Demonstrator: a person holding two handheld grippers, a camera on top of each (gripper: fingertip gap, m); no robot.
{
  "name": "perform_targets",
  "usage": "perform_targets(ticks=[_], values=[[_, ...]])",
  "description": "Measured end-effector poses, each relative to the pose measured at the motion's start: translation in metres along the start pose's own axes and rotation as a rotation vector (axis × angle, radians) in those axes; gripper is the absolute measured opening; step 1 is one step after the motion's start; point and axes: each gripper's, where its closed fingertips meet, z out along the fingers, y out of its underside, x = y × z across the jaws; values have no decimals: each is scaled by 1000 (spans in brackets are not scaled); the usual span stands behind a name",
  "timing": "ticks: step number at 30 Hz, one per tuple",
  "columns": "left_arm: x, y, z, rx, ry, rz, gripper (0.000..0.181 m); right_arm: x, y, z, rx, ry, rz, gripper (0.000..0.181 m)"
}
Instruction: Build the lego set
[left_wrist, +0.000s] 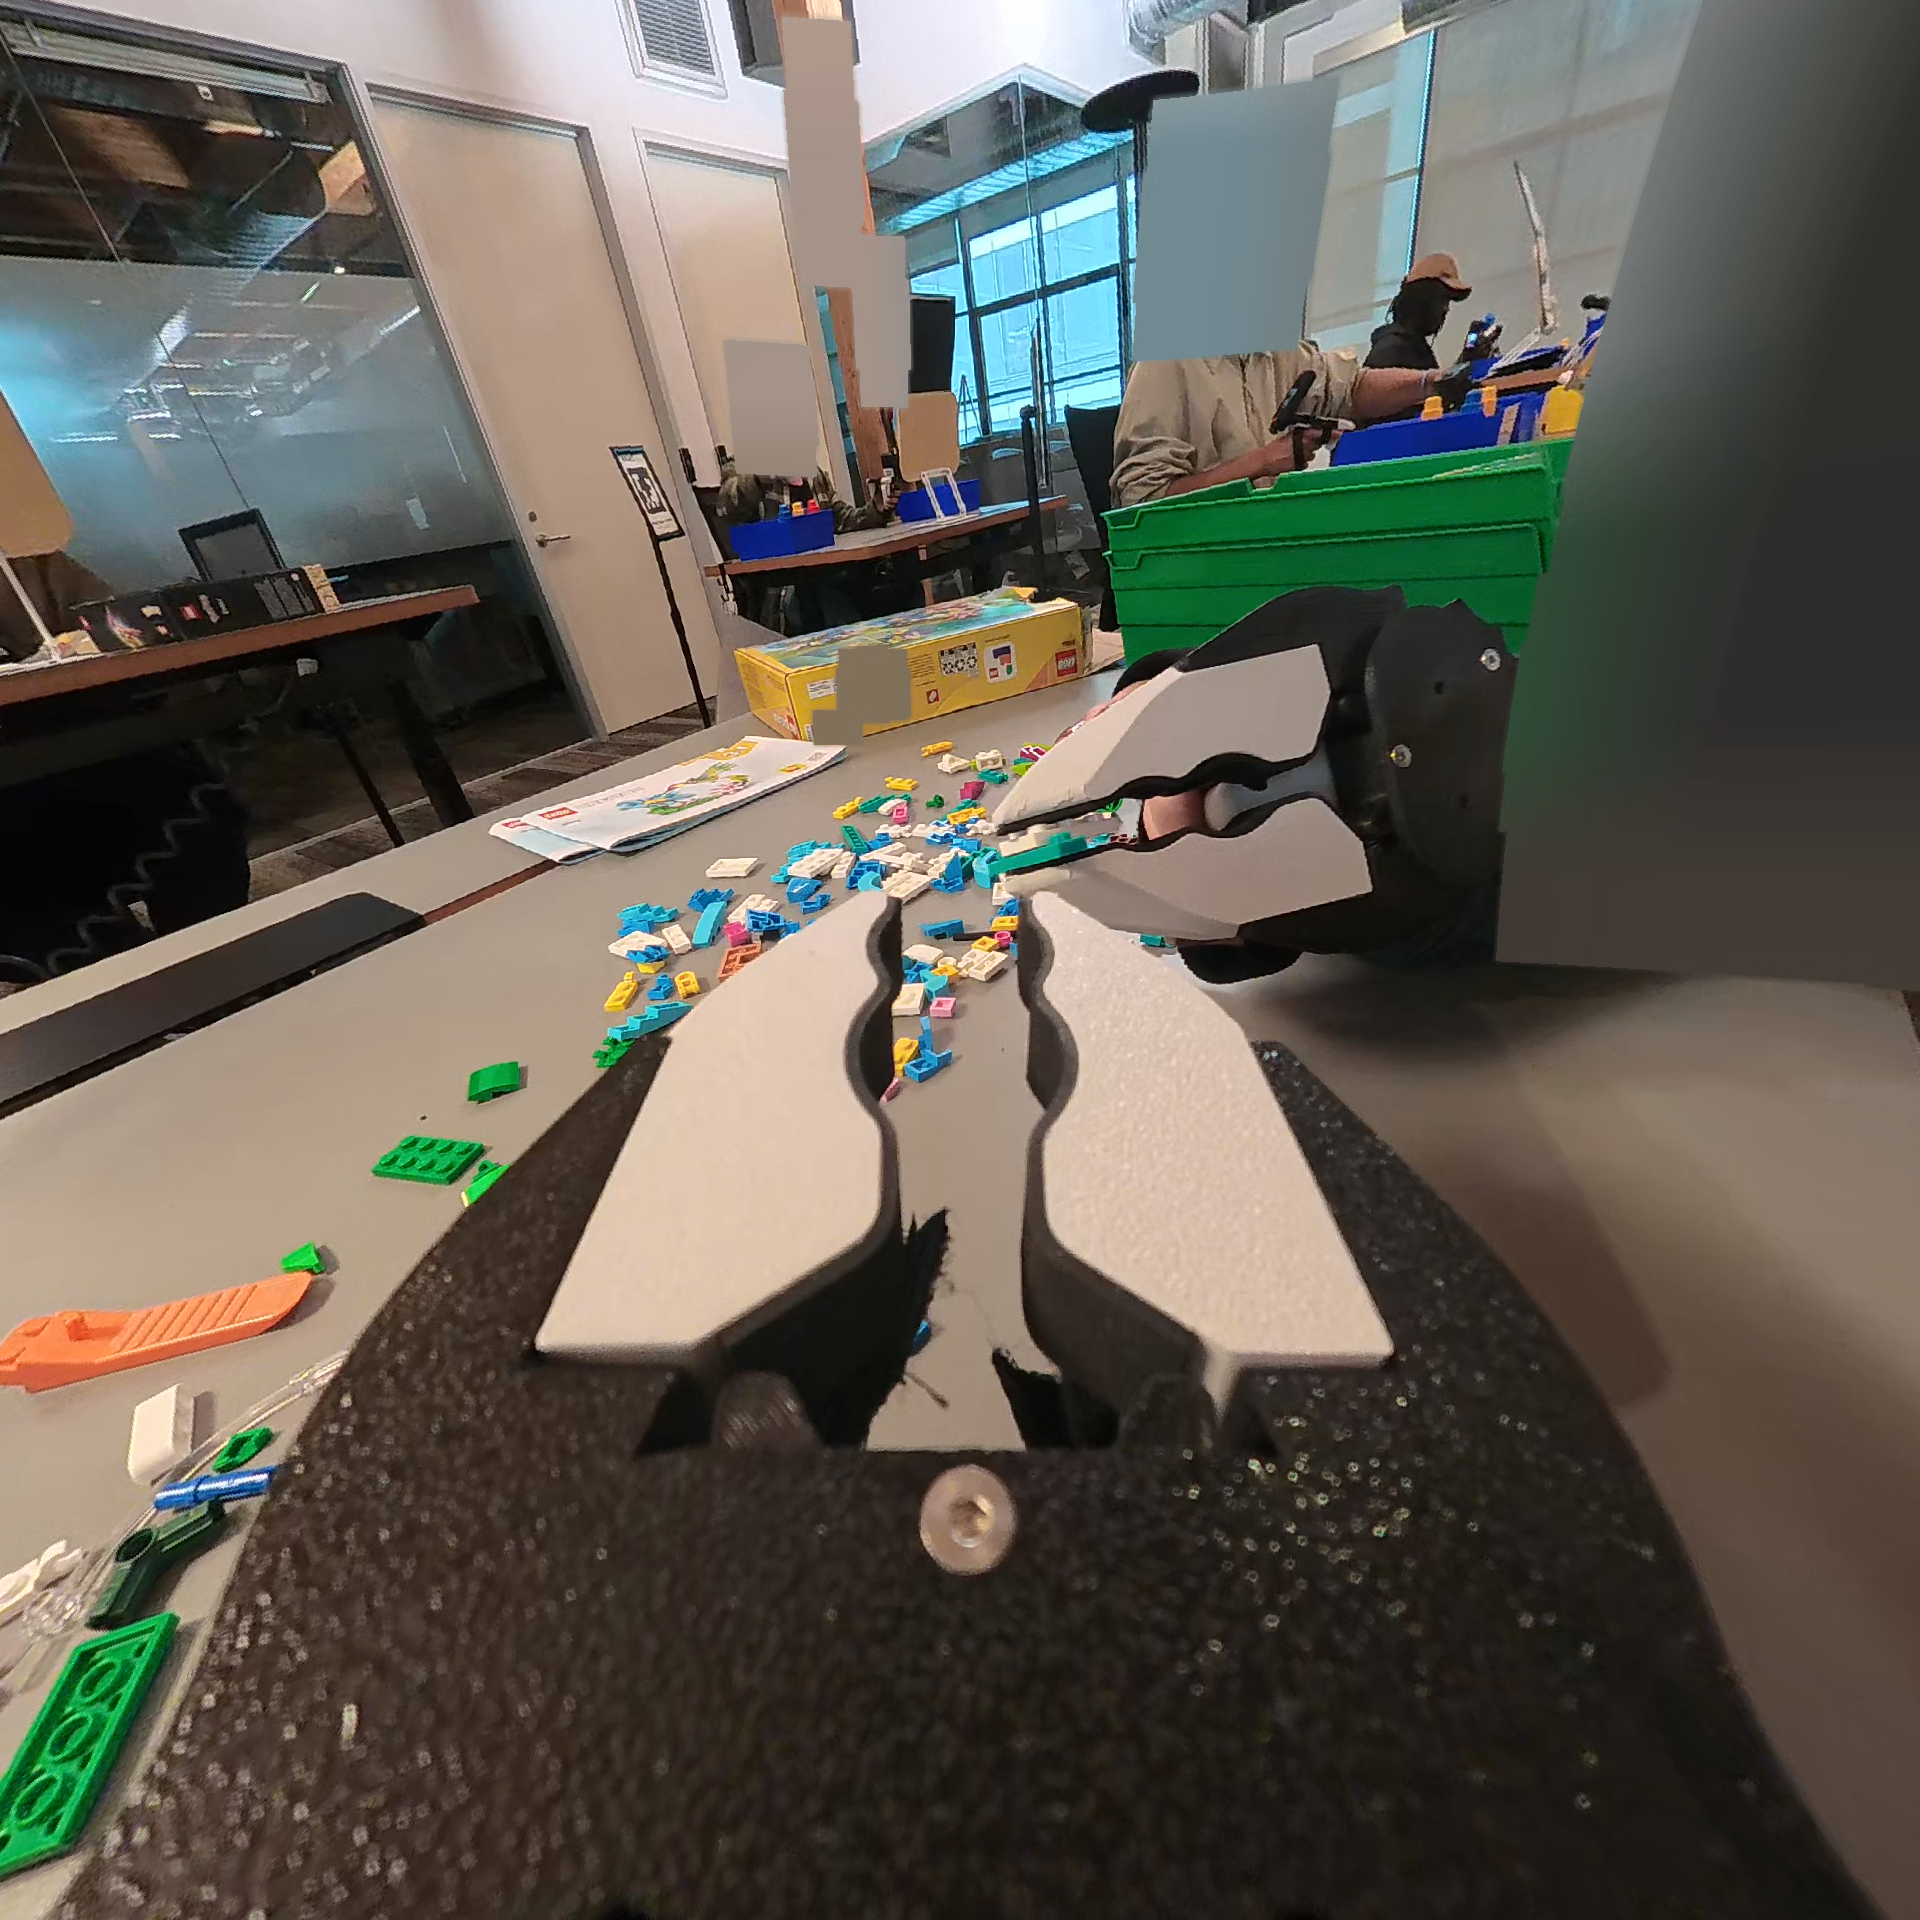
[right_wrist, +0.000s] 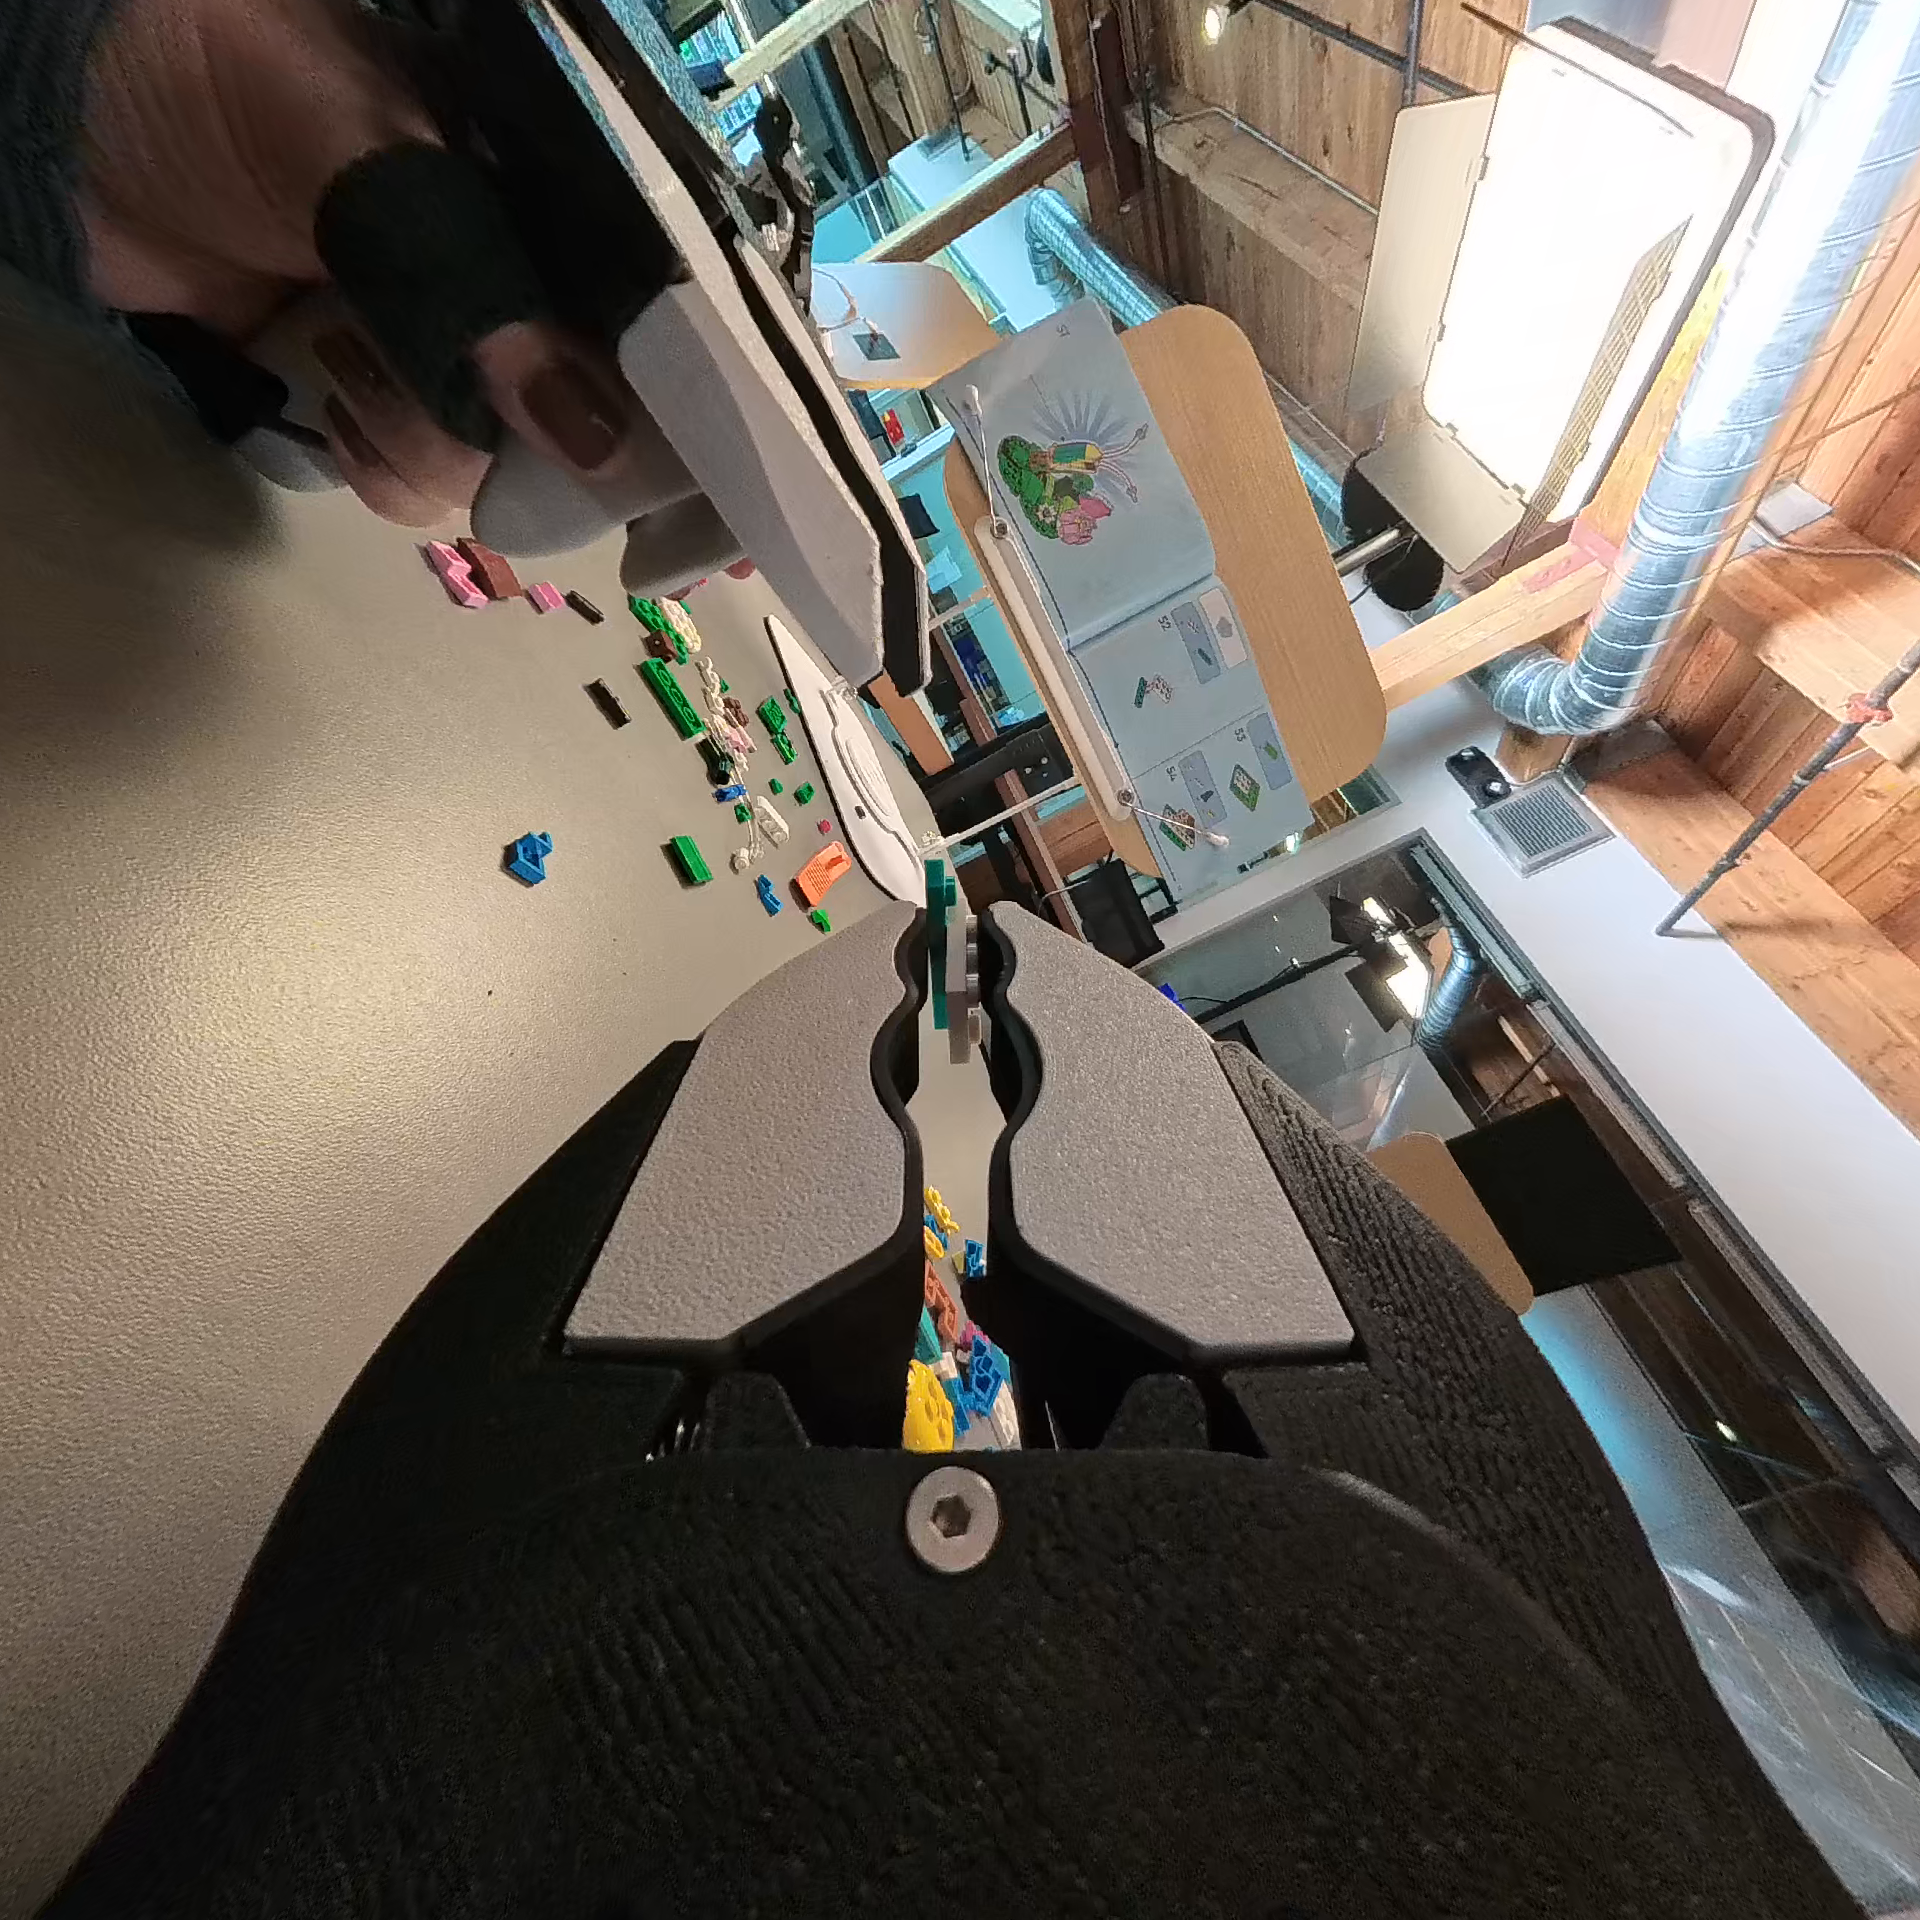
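- Left claw (left_wrist: 961, 914): low over the grey surface (left_wrist: 312, 1039), fingers parted with a narrow gap, nothing between them; loose bricks show through the gap.
- Right claw (right_wrist: 951, 935): rolled onto its side, pinching a small teal-and-grey plate assembly (right_wrist: 951, 982) at the fingertips; the teal plate sticks out past the tips.
- Same right claw in the left wrist view (left_wrist: 1013, 852): just beyond and to the right of the left claw's tips, close but apart, the teal piece (left_wrist: 1039, 854) clamped between upper and lower finger.
- Scattered pile of loose bricks (left_wrist: 831, 914): blue, white, yellow and pink, spread across the middle of the surface directly ahead of the left claw.
- Near left: an orange brick separator (left_wrist: 145, 1330), a green plate (left_wrist: 428, 1158), a long green holed plate (left_wrist: 78, 1756) at the near edge, a small white brick (left_wrist: 161, 1432) and a blue pin (left_wrist: 213, 1488).
- Instruction booklets (left_wrist: 665, 795): lying flat on the far left part of the surface, beyond the pile.
- Yellow set box (left_wrist: 914, 655): farther still, beside stacked green bins (left_wrist: 1330, 551) on the far right.
- Open instruction booklet on a wooden stand (right_wrist: 1143, 623), seen in the right wrist view, upright beyond the bricks.
- A hand (right_wrist: 343, 343) on the left device, close in that same view.
- People seated at other tables in the background.
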Motion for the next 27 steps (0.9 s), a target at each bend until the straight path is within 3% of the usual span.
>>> perform_targets(ticks=[14, 27], values=[[7, -3, 2, 10, 23, 4, 17, -3, -2, 2, -8, -8, -50, 7], [18, 20, 17, -157, 12, 68, 13, -20, -1, 11, -112, -36, -263, 7]])
